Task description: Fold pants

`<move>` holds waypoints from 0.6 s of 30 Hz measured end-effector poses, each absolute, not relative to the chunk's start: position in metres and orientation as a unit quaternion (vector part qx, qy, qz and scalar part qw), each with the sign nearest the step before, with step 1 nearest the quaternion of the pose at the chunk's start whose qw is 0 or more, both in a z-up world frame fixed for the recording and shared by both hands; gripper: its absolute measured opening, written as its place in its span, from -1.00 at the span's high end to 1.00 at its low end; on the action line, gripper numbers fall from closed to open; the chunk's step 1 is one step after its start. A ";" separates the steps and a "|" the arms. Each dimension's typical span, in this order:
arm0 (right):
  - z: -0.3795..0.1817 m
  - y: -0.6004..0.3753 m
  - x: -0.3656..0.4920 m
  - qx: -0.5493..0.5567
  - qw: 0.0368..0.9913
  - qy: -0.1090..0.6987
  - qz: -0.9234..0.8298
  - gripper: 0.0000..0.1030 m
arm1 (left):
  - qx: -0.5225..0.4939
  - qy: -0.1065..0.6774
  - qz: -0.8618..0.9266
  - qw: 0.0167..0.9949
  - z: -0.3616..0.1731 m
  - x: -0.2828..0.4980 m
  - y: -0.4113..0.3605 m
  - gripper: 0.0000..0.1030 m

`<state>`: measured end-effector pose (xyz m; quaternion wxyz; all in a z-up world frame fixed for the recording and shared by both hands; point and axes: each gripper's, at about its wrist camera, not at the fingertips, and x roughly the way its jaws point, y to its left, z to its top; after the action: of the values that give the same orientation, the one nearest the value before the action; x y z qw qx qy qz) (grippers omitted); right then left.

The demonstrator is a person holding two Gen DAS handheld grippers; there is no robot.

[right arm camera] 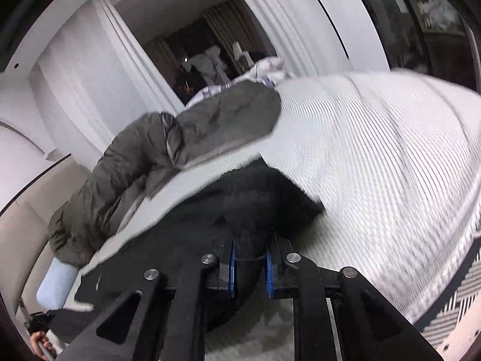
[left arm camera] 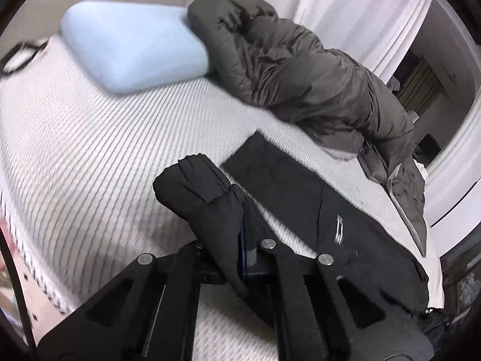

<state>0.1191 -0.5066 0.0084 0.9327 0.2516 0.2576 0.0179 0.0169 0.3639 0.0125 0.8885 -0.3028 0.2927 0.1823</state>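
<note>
Black pants [left arm camera: 300, 192] lie on a white striped mattress [left arm camera: 90, 156]. My left gripper [left arm camera: 245, 252] is shut on a bunched end of the pants [left arm camera: 204, 192] and holds it lifted above the bed, with the rest trailing right. In the right wrist view, my right gripper [right arm camera: 251, 267] is shut on another bunch of the black pants [right arm camera: 255, 207], with its blue pads [right arm camera: 231, 267] pressing the cloth from both sides. The pants spread left and forward of it on the mattress [right arm camera: 375, 156].
A light blue pillow [left arm camera: 132, 51] lies at the head of the bed. A crumpled dark grey duvet [left arm camera: 300, 75] runs along the far side, also in the right wrist view [right arm camera: 186, 138]. White walls and a dark doorway [right arm camera: 210, 51] lie beyond.
</note>
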 end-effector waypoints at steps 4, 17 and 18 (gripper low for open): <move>0.040 -0.486 0.179 0.224 0.945 0.239 -0.002 0.75 | -0.302 0.302 0.186 0.885 0.037 0.087 0.371 0.96; 0.029 -0.431 0.401 0.094 0.933 0.332 -0.103 -0.33 | -0.257 0.381 0.266 0.847 0.007 0.271 0.394 -0.94; 0.028 -0.434 0.396 0.092 0.933 0.326 -0.118 -0.39 | -0.262 0.383 0.260 0.847 0.006 0.267 0.395 -0.97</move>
<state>0.3964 -0.4340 0.0284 0.9335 0.0916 0.3261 -0.1177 0.2669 0.3949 0.0056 0.8470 -0.2622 0.3826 0.2598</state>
